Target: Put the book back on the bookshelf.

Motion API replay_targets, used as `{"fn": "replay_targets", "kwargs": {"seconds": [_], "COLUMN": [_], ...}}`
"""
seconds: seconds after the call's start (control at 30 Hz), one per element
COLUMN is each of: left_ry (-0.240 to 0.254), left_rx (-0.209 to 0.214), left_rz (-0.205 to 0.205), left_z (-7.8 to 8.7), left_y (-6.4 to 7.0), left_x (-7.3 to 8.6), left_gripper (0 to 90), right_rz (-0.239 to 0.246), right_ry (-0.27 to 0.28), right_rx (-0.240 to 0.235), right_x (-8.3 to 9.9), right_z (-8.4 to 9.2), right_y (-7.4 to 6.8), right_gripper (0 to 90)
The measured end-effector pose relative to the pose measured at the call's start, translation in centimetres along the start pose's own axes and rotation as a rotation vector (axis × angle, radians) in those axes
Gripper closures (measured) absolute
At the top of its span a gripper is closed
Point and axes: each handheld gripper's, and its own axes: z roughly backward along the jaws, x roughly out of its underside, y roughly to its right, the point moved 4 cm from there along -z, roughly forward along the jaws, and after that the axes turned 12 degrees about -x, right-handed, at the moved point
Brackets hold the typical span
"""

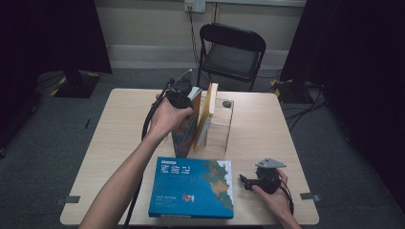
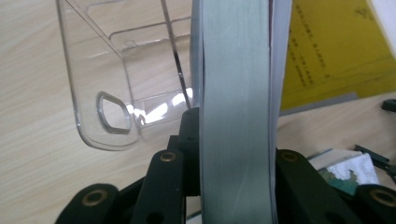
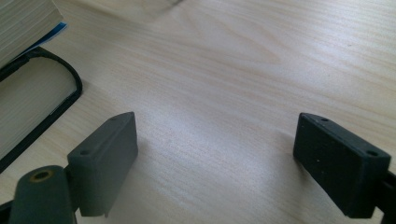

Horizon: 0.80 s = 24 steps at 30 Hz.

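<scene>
Left hand-held gripper (image 2: 236, 186) clamps upright book (image 2: 236, 93), hiding its cover; right hand-held gripper (image 3: 215, 163) gapes.

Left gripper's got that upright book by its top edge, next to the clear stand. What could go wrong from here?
1. The left gripper pinches the upright book only at its top edge; it could swing or slip out.
2. The yellow book leans on the clear acrylic book stand right beside it; a nudge may topple it.
3. The large blue book lies flat just in front, so a dropped book would land on it. The right gripper rests open, too far to steady anything.
</scene>
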Motion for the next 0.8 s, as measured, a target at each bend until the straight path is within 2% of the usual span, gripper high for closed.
{"fn": "replay_targets", "kwargs": {"seconds": [0.03,0.07,0.13,0.17,0.23,0.37,0.47,0.53,0.6,0.8], "left_ry": [-0.003,0.003,0.006,0.001,0.007,0.027,0.049,0.045,0.05,0.066], "left_rx": [0.0,-0.005,0.002,0.005,0.007,0.019,0.018,0.016,0.015,0.005], "left_rz": [-0.005,0.019,0.023,0.048,0.068,0.086,0.086,0.089,0.107,0.106], "left_z": [0.0,0.0,0.0,0.0,0.1,0.5,0.6,0.3,-0.1,-1.0], "left_y": [0.0,0.2,0.1,-0.1,-0.5,-1.2,-1.5,-1.5,-1.5,-1.5], "left_x": [0.0,0.0,-0.1,-0.2,-0.4,-1.0,-1.9,-2.4,-2.9,-3.7], "left_gripper": [74.1,74.1,74.1,74.1,74.1,74.1,74.1,74.1,74.1,74.1], "right_rz": [0.0,0.0,0.0,0.001,0.0,0.001,0.001,0.003,0.002,0.002], "right_ry": [0.0,0.0,0.0,0.0,0.0,0.0,0.0,0.0,0.0,0.0], "right_rx": [0.0,0.0,0.0,0.0,0.0,-0.001,-0.001,-0.001,-0.001,-0.003], "right_x": [0.0,0.0,0.0,0.0,0.0,0.0,0.0,0.0,0.0,0.0], "right_z": [0.0,0.0,0.0,0.0,0.0,0.0,0.0,0.0,0.0,0.0], "right_y": [0.0,0.0,0.0,0.0,0.0,0.0,0.0,0.0,0.0,0.0], "right_gripper": [13.6,13.6,13.6,13.6,13.6,13.6,13.6,13.8,13.8,13.8]}}
